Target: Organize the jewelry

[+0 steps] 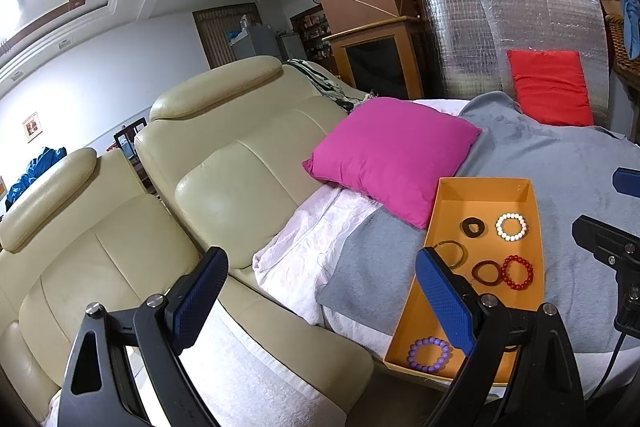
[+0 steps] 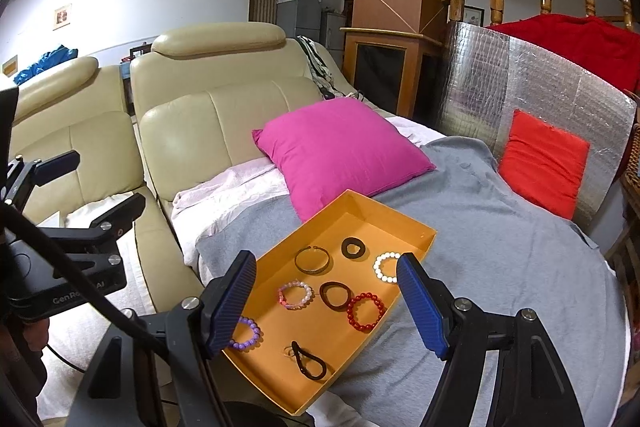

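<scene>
Both tongs, left (image 1: 320, 303) and right (image 2: 326, 301), gape empty above tray (image 2: 280, 379); red bracelet (image 2: 366, 311) light, beady, slippery; pinch its rim.

Ahead of the claw: magenta pillow (image 2: 340, 151) on grey blanket (image 2: 500, 227); cream leather sofa (image 2: 208, 123) leftward; red cushion (image 2: 544, 167) against foil panel (image 2: 540, 83) rightward.

The left tool (image 1: 320, 303), a black two-finger frame with blue ribbed pads (image 1: 198, 301), pointed forward and somewhat downward, its jaws spread wide with nothing between them. The right tool (image 2: 326, 299), of the same black frame and blue ribbed pads (image 2: 422, 307), tilted downward likewise, its jaws standing wide apart and gripping nothing. Each tool showed at the edge of the other's view, side by side and apart.
</scene>
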Available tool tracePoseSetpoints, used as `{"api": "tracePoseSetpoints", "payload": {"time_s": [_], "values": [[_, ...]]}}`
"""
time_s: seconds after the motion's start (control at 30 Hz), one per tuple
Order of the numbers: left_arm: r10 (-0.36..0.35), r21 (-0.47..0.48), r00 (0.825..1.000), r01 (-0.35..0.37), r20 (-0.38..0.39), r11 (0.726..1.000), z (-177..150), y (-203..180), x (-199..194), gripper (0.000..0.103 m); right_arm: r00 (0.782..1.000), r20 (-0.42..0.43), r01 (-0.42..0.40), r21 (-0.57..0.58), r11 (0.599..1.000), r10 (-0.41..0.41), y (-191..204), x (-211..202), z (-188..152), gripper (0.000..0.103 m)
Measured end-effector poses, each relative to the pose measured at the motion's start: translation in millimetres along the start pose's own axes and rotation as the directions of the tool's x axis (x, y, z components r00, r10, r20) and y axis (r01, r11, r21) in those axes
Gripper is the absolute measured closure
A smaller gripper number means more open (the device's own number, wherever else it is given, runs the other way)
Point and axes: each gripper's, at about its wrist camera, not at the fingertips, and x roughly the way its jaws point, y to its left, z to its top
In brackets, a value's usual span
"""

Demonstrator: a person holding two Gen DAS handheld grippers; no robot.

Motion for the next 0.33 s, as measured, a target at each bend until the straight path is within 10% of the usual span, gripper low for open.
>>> {"api": "tracePoseSetpoints", "payload": {"time_s": [0.33], "values": [[-0.080, 0.037, 0.997, 0.079, 0.018, 0.996, 1.7, -20.5, -7.5, 0.008, 1.000, 0.011, -0.004, 0.047, 0.999, 0.003, -18.0, -5.4, -4.9, 0.027]]}}
